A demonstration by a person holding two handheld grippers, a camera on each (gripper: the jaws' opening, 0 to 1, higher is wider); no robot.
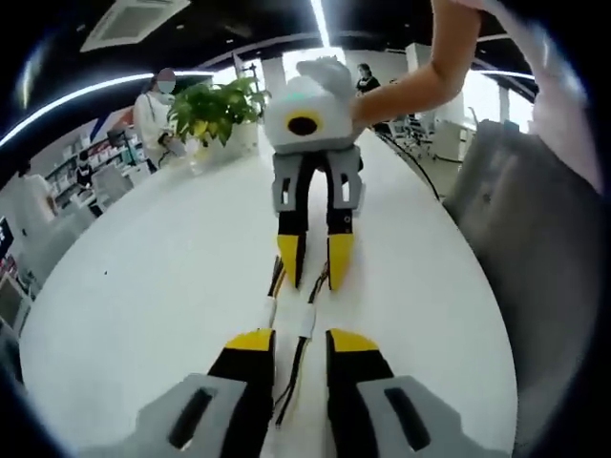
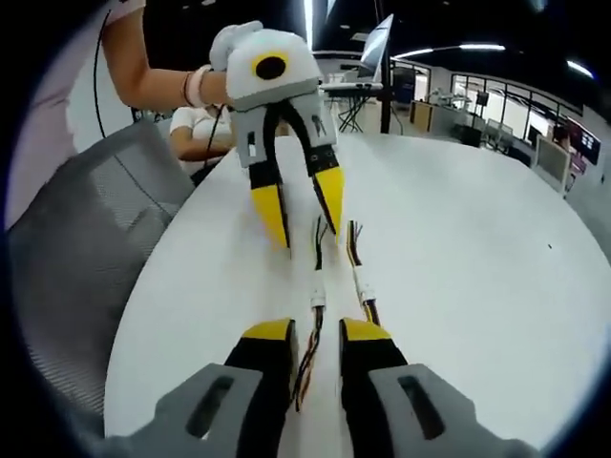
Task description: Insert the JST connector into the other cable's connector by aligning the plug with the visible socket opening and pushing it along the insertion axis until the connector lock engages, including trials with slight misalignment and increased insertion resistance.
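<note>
Two thin multi-coloured cables lie side by side on the white round table [image 1: 143,277], each with a small white JST connector. One connector [image 1: 270,310] [image 2: 363,286] sits apart from the other connector [image 1: 306,320] [image 2: 318,303], unjoined. My left gripper [image 1: 301,343] [image 2: 305,224] is open, and wires of one cable [image 1: 289,386] run between its yellow-tipped jaws. My right gripper [image 2: 318,334] [image 1: 315,262] faces it from the far side, also open, with wires [image 2: 305,377] passing between its jaws. Neither gripper holds a connector.
A grey mesh chair [image 1: 535,219] [image 2: 86,248] stands at the table's edge beside the person's arm [image 1: 430,76]. A potted green plant [image 1: 215,110] sits at the far end of the table. People and desks are in the background.
</note>
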